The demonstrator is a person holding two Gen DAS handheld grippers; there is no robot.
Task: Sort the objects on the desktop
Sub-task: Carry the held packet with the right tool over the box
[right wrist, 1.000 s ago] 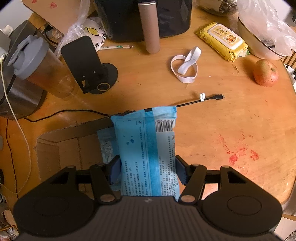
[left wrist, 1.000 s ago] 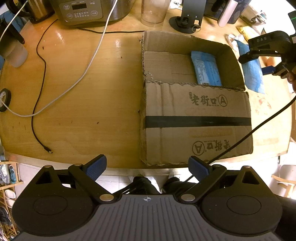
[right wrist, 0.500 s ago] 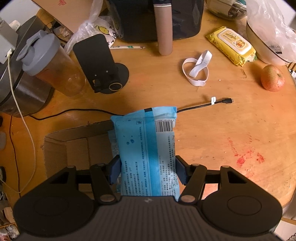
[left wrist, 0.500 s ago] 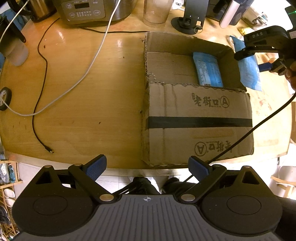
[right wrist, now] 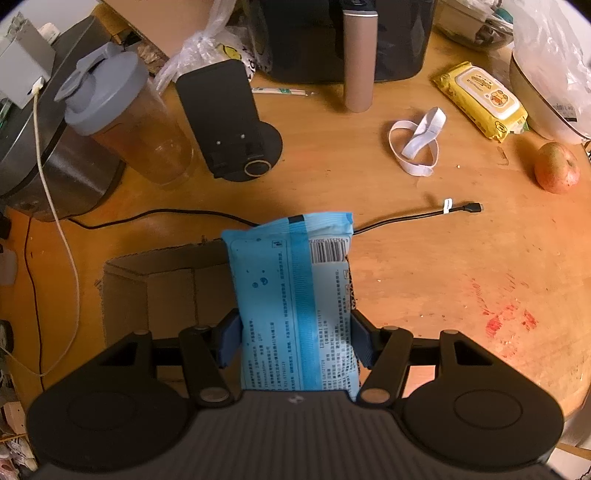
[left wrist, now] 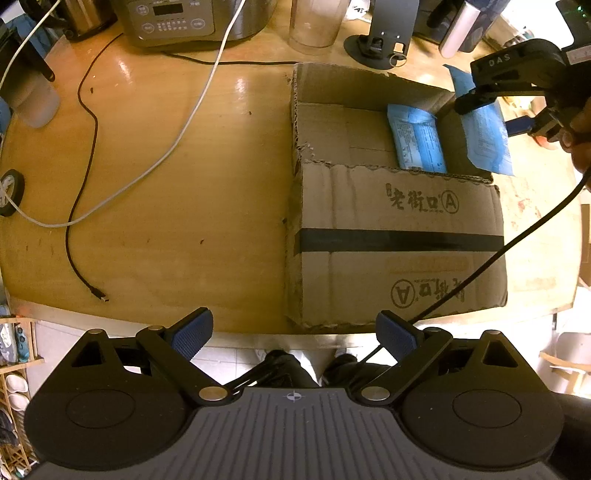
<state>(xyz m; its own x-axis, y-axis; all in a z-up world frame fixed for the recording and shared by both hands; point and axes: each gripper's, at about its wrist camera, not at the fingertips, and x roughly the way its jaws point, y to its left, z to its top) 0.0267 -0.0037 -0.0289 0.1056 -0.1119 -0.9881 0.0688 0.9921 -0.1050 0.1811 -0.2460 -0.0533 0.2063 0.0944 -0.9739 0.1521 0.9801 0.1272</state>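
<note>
My right gripper (right wrist: 295,341) is shut on a blue wipes pack (right wrist: 295,295), which hangs above the right edge of an open cardboard box (right wrist: 162,288). In the left wrist view that same pack (left wrist: 487,140) hangs over the box's (left wrist: 399,236) far right corner, held by the right gripper (left wrist: 498,110). A second blue pack (left wrist: 415,142) lies inside the box. My left gripper (left wrist: 295,332) stands open and empty near the table's front edge, left of the box's front.
A yellow wipes pack (right wrist: 480,99), white elastic band (right wrist: 415,142), apple (right wrist: 556,168) and black cable (right wrist: 424,214) lie right of the box. A shaker bottle (right wrist: 122,118), phone stand (right wrist: 229,122) and cooker (left wrist: 192,18) stand behind. White and black cables (left wrist: 85,177) cross the table's left side.
The right gripper has carried the blue pack leftward, from beside the box to above its right edge. The left gripper stayed where it was.
</note>
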